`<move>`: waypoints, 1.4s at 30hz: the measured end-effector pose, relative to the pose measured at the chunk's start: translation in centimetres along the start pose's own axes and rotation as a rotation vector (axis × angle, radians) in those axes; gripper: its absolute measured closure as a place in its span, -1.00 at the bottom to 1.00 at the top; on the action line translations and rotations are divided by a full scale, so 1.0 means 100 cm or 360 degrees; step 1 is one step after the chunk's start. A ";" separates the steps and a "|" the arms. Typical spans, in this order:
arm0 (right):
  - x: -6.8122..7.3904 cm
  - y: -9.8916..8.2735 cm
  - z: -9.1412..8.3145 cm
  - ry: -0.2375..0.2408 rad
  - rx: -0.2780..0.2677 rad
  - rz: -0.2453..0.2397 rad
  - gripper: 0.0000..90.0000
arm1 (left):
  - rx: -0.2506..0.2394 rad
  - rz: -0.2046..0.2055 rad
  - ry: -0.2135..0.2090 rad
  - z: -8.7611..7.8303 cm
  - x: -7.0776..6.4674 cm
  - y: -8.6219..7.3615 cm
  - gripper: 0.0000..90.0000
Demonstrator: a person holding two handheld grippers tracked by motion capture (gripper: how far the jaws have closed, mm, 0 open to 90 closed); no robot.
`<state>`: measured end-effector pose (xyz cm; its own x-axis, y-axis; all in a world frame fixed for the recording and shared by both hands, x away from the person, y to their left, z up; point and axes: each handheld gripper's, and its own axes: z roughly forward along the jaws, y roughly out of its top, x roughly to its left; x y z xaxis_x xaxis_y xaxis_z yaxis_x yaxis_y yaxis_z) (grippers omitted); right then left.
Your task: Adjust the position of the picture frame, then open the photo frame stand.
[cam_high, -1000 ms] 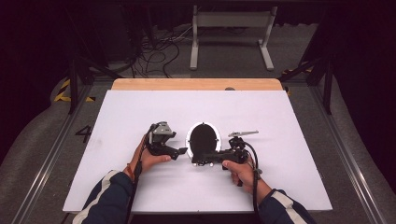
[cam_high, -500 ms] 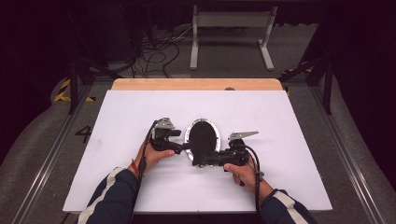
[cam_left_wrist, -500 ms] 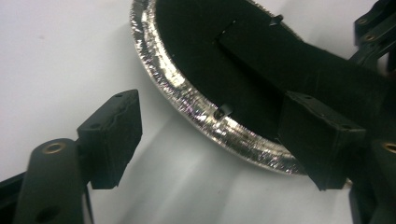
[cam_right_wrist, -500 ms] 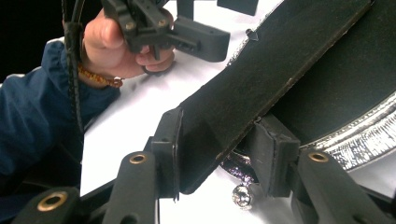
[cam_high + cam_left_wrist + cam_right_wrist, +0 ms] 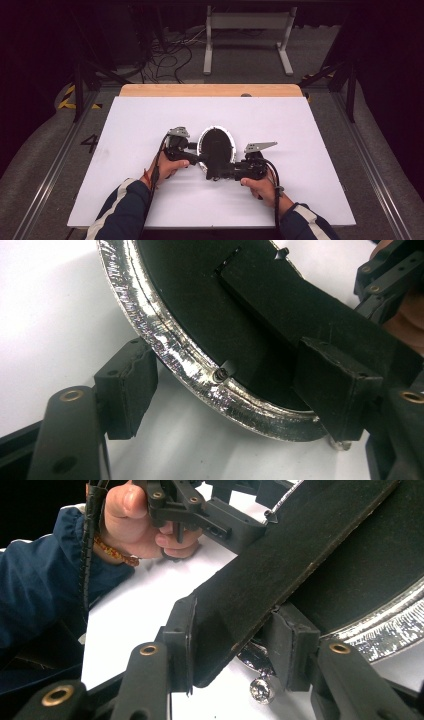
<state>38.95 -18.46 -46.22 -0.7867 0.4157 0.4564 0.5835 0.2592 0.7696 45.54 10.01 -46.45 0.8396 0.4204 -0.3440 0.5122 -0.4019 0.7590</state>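
Silvery, sparkling metal rims the oval picture frame (image 5: 216,145), which lies face down on the white table sheet (image 5: 310,150) with its black backing board upward and a black flat easel strut (image 5: 280,565) hinged to that backing. In the right gripper view the right gripper (image 5: 232,650) pinches the free end of the strut: its left pad lies flat against one face and its right pad presses the other, so the strut stands clamped between the fingers, lifted off the backing at a slant. A small shiny round bead foot (image 5: 261,690) of the frame hangs just below and between those fingers, above the sheet. In the left gripper view the left gripper (image 5: 225,390) straddles the frame's glittering rim (image 5: 175,350): its left finger (image 5: 127,385) stands outside the rim over the white sheet, apart from the metal, and its right finger (image 5: 335,385) sits inside over the black backing, beside the strut. The jaws of the left gripper have just been closing, with the rim between them but the pads not yet pressing it. A small black turn clip (image 5: 222,372) sits on the rim between those fingers. In the high view both hands hold their grippers at the near end of the frame, left gripper (image 5: 192,156) at its left edge, right gripper (image 5: 220,172) below it.
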 end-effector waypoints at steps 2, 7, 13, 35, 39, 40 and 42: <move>0.001 0.000 -0.001 -0.0001 0.0006 -0.0011 0.30 | -0.0021 0.0003 0.0000 -0.002 -0.001 0.000 -0.30; 0.001 -0.001 -0.002 -0.0019 0.0020 -0.0002 0.33 | -0.0099 0.0064 -0.0006 -0.010 -0.005 0.003 -0.15; 0.004 0.000 -0.005 -0.0013 0.0000 0.0006 0.37 | -0.0117 0.0087 -0.0029 -0.014 -0.004 0.001 0.20; 0.008 0.003 -0.010 -0.0028 0.0010 -0.0006 0.66 | -0.0269 0.0252 -0.0029 -0.030 -0.017 0.008 0.62; 0.008 0.005 -0.012 -0.0052 0.0028 -0.0015 0.72 | -0.0285 0.0328 0.0000 -0.032 -0.022 0.010 0.65; 0.007 0.005 -0.012 -0.0063 0.0035 -0.0013 0.73 | -0.0286 0.0327 -0.0011 -0.032 -0.022 0.009 0.65; 0.006 0.005 -0.012 -0.0085 0.0051 -0.0009 0.75 | -0.0278 0.0342 -0.0023 -0.033 -0.022 0.009 0.66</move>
<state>38.53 -19.09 -45.02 -0.7786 0.4597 0.4272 0.5860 0.2889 0.7571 43.56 11.44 -43.20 0.9287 0.3286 -0.1717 0.2843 -0.3338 0.8988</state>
